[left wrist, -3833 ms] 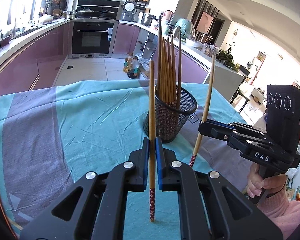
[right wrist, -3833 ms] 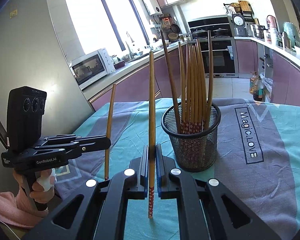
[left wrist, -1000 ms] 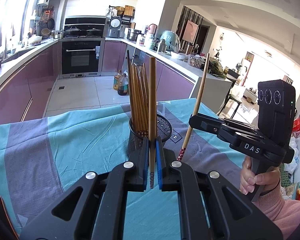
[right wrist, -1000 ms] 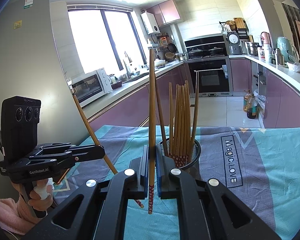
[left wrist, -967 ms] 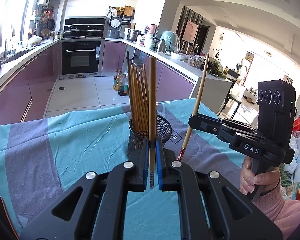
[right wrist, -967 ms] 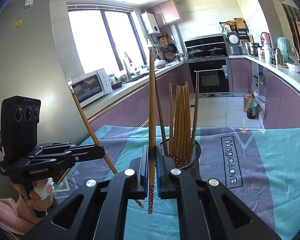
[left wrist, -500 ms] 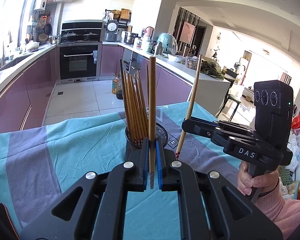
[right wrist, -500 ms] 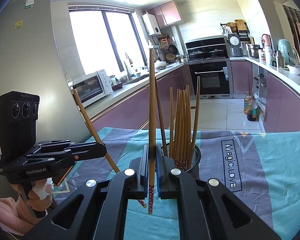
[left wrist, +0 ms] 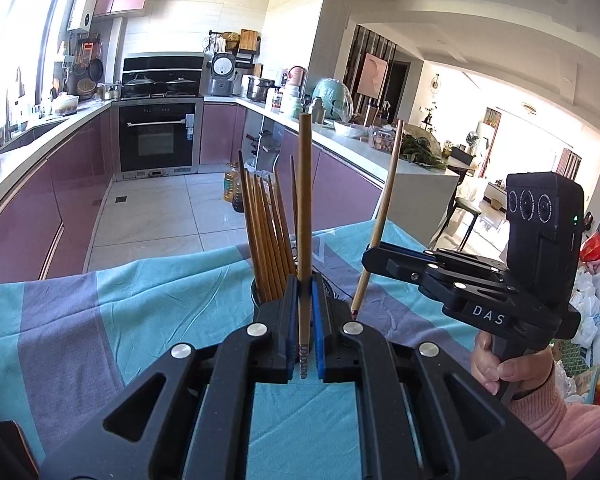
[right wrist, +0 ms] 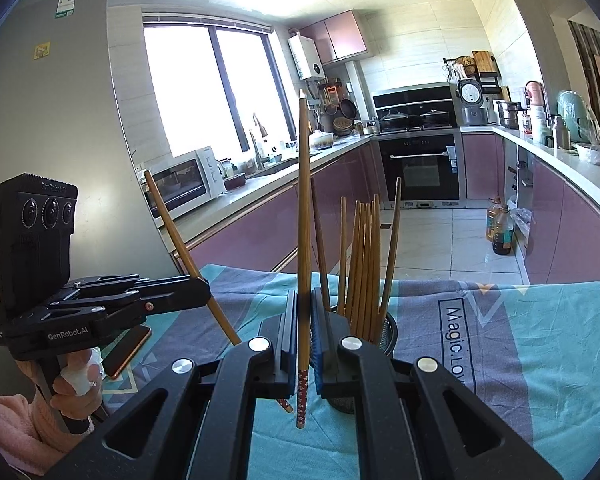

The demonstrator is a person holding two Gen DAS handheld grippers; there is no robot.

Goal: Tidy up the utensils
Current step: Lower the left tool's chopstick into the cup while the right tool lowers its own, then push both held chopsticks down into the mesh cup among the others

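My left hand-held gripper is clamped narrow on one wooden chopstick, which stands upright between the blue pads, its patterned tip poking out just below them. My right hand-held gripper grips a second chopstick the same way, upright, with its red flowered end hanging under the fingers above the cloth.

From the left wrist view, the right hand-held gripper shows off to the side, its chopstick leaning slightly and its tip above the cloth, just beside the holder. From the right wrist view, the left one holds its chopstick at a clear slant (tip pointing in toward the holder's base).

The black mesh holder stands on the teal and grey tablecloth that covers the surface, directly beyond both sets of fingers and partly hidden by them. A bunch of chopsticks stands in it already, fanned a little, patterned ends down. Both held chopsticks are outside the holder, close to its rim.
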